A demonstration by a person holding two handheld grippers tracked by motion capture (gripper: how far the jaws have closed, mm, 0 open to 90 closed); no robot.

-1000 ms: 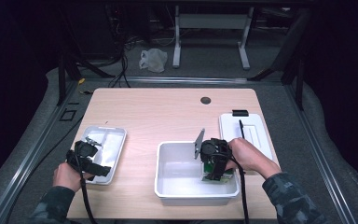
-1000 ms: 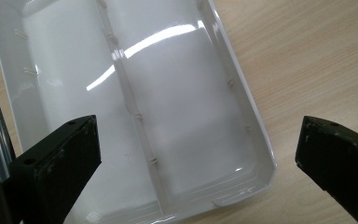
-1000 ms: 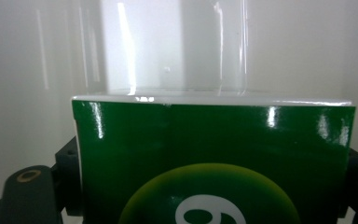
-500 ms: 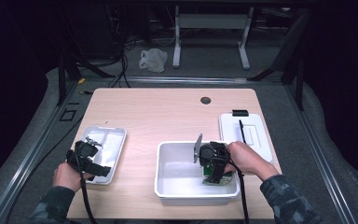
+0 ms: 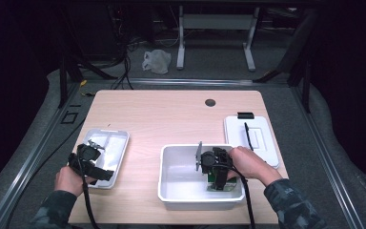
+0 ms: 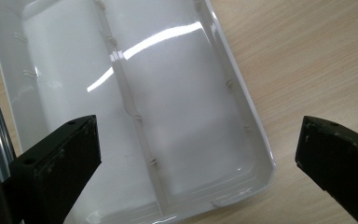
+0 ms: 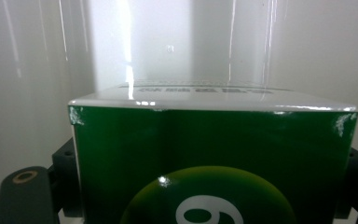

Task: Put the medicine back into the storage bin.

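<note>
Green box (image 7: 214, 158) gripped by right tongs (image 5: 218, 179) inside white tub (image 5: 171, 191), left tongs (image 5: 86, 153) agape over divided tray (image 6: 177, 116)

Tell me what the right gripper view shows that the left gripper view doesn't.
The right gripper view shows a green box with a white top, wedged between its jaws, inside a white bin. The left gripper view shows a shallow white tray with a middle divider on the wooden table, its jaws wide apart with nothing between them. Both share black jaws and glossy white plastic.

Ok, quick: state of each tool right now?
Left tool: open, holding nothing, above the white tray.
Right tool: closed on the green box.
</note>
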